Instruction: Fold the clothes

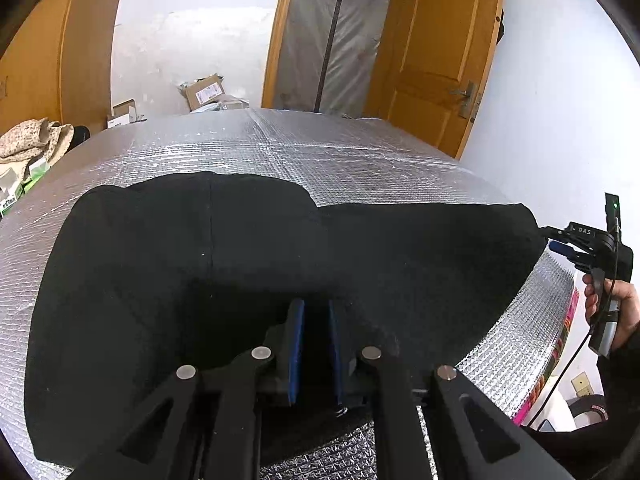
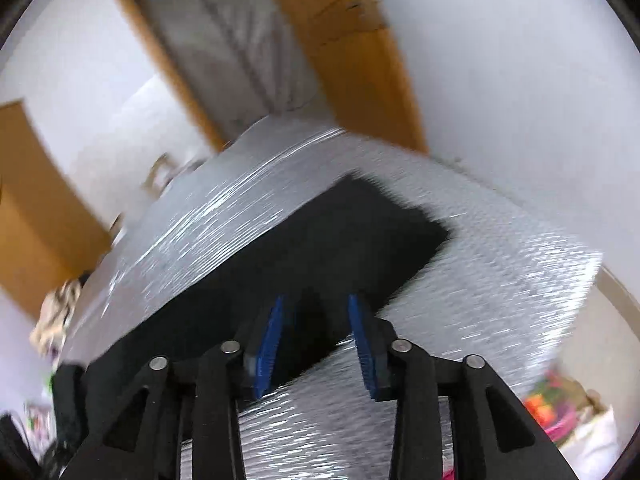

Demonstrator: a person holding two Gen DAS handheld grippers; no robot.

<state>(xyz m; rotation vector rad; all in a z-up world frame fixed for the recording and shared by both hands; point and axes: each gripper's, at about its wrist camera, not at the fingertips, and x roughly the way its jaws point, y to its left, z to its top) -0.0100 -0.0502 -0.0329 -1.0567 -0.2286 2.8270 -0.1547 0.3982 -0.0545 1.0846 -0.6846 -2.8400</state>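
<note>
Left tool [image 1: 316, 344] sits low over the near part of a black garment [image 1: 240, 256], its blue pads [image 1: 297, 344] standing a narrow way apart with dark cloth between them; whether they actually pinch that cloth I cannot tell, since black fabric and shadow merge there. Right tool [image 2: 320, 344] has its jaws spread wide, nothing pressed between its blue pads [image 2: 270, 344], and it hangs above the garment's [image 2: 320, 248] near edge in its own blurred view. In the left wrist view the same right tool [image 1: 560, 240] appears at the far right, beside the garment's right corner, with the person's hand [image 1: 612, 312] around its handle. The garment lies spread flat across a desk covered with silver foil sheeting [image 1: 280, 144], reaching from left to right. Beyond the desk stand a wooden door [image 1: 436, 60], a plastic-covered doorway [image 1: 336, 32] and cardboard boxes [image 1: 204, 92]. A patterned cloth [image 1: 32, 140] lies heaped at the far left.
</note>
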